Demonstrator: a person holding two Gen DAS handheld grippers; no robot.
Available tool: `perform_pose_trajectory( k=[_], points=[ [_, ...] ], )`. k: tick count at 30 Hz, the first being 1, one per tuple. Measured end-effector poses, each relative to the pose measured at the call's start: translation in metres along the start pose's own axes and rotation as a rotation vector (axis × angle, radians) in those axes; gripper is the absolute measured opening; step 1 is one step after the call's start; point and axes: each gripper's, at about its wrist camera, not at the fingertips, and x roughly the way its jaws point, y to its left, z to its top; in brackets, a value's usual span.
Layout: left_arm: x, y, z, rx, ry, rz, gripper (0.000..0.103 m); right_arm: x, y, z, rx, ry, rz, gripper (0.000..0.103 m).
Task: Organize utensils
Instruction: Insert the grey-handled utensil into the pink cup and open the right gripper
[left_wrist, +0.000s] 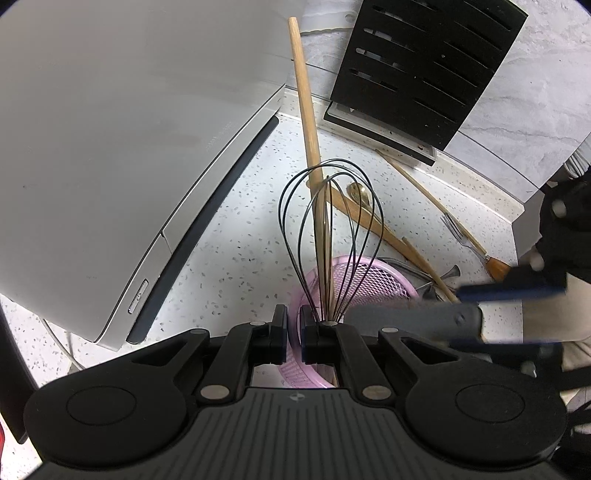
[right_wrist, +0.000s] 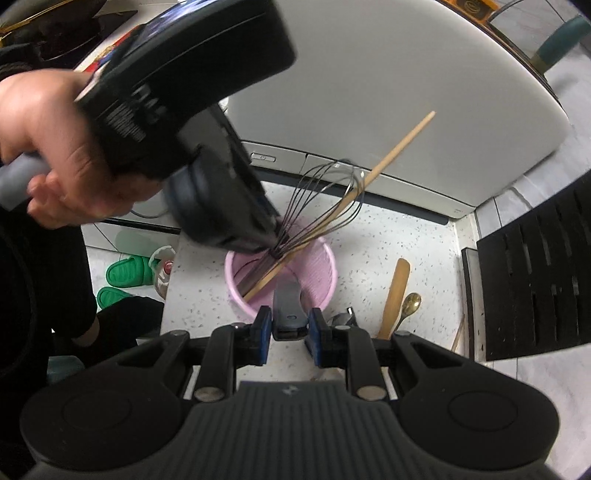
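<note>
Speckled counter (right_wrist: 388, 240) held a pink basket (right_wrist: 325, 273); left gripper (left_wrist: 293, 325) stood closed, right gripper (right_wrist: 290, 326) clamped a grey handle (right_wrist: 290, 306).

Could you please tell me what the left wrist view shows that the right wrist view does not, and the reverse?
Only the left wrist view shows a fork lying on the counter near the wall.

Only the right wrist view shows the hand holding the left claw, and green slippers on the floor.

Both show the pink basket, the whisk, a long wooden stick, the black knife block and a gold spoon.
</note>
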Motion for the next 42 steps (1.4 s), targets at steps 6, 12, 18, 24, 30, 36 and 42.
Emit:
perform_pose_trajectory(
  k=[6, 12, 18, 24, 30, 36, 42],
  points=[
    [0.0, 0.001, 0.0, -0.001, 0.0, -0.001, 0.006, 0.009, -0.018, 0.011, 0.049, -0.03, 0.004, 0.019],
    [0.0, 0.003, 0.0, -0.01, 0.004, -0.016, 0.006, 0.023, -0.026, 0.015, 0.072, -0.102, 0.027, 0.019],
    [0.001, 0.005, 0.001, -0.017, 0.005, -0.022, 0.007, 0.04, -0.038, 0.016, 0.108, -0.104, 0.077, 0.019],
    [0.001, 0.005, 0.0, -0.016, 0.004, -0.019, 0.007, 0.036, -0.045, 0.007, 0.13, -0.157, 0.053, 0.025],
    [0.0, 0.005, 0.0, -0.015, 0.005, -0.017, 0.008, 0.02, -0.048, -0.009, 0.146, -0.198, 0.053, 0.026],
    [0.001, 0.005, 0.001, -0.014, 0.006, -0.015, 0.008, 0.014, -0.046, -0.025, 0.186, -0.233, 0.08, 0.012],
    [0.002, 0.003, 0.001, -0.013, 0.009, -0.008, 0.008, 0.029, -0.037, -0.028, 0.175, -0.208, 0.049, 0.0]
  ],
)
